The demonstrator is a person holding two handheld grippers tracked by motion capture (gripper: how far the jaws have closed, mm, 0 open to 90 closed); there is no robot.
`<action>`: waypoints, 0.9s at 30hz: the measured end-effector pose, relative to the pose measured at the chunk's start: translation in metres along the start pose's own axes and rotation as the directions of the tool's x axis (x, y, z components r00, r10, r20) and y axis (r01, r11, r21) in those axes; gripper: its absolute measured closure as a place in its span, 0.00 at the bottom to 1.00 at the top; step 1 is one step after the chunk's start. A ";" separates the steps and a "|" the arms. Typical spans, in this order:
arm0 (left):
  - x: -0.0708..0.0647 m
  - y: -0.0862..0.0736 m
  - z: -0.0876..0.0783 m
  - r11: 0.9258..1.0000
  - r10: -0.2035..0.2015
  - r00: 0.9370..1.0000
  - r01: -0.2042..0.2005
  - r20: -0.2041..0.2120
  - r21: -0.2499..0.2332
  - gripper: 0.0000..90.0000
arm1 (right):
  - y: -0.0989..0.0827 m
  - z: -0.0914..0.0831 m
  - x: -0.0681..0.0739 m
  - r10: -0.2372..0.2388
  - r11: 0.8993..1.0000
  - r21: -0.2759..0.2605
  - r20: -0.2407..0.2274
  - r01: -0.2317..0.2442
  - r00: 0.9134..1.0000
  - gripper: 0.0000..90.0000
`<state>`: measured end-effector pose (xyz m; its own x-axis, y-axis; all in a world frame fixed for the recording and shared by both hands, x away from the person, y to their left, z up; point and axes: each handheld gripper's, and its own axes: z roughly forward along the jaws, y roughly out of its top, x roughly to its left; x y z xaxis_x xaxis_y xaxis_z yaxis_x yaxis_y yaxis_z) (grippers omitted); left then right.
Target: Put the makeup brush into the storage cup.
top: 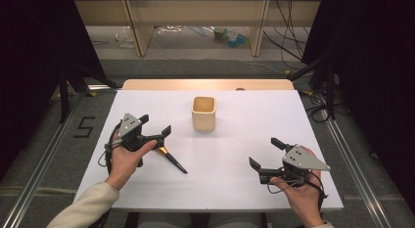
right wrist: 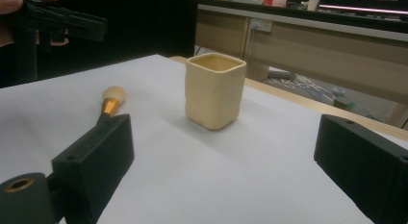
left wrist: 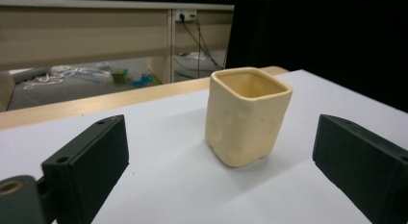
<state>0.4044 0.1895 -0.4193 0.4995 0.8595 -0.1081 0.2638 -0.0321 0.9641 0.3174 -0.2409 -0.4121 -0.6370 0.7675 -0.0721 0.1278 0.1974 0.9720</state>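
Two grippers sit nearest, one in each hand, above the near half of a white tabletop (top: 235, 189). At the near right, the right gripper (top: 265, 154) has its fingers wide apart with nothing between them. At the left, the left gripper (top: 155, 124) also spreads its fingers wide and holds nothing. Just beside that hand lies a brush (top: 171, 159), flat on the white surface, its black handle pointing toward the near edge, a gold band and pale tuft at the other end. Farther in, near the middle of the tabletop, a cream square cup (top: 203, 113) stands upright, well apart from both grippers. Beyond the white sheet a strip of bare wood (top: 205, 84) marks the far edge. Behind it comes grey carpet (top: 195, 66), then pale wooden furniture (top: 139, 27) with loose cables and small coloured things on the floor beneath, and black curtains (top: 29, 52) on either side.
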 end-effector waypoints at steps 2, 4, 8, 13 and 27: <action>0.000 0.001 0.002 0.998 -0.006 0.999 0.007 -0.032 0.055 0.05 | 0.000 0.000 0.000 0.001 1.000 0.002 -0.001 -0.001 1.000 0.08; 0.000 0.001 0.004 0.992 -0.033 0.998 0.040 -0.056 0.120 0.06 | 0.000 0.000 0.001 0.009 1.000 0.006 -0.002 -0.008 1.000 0.09; -0.002 -0.001 0.011 0.964 -0.049 0.993 0.075 -0.108 0.256 0.09 | 0.000 0.001 0.000 0.005 1.000 0.004 -0.006 -0.005 1.000 0.09; -0.004 -0.003 0.019 0.911 -0.022 0.992 0.072 -0.126 0.406 0.10 | -0.001 0.002 0.000 0.005 1.000 -0.005 -0.011 -0.005 1.000 0.09; -0.004 -0.013 0.046 0.712 -0.036 0.994 0.101 -0.108 0.695 0.13 | -0.001 0.001 0.001 0.017 0.999 0.033 -0.011 -0.016 1.000 0.09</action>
<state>0.4369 0.1632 -0.4425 0.3978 0.9101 -0.1157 0.8117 -0.2904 0.5067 0.3175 -0.2394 -0.4139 -0.6433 0.7637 -0.0535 0.1628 0.2048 0.9652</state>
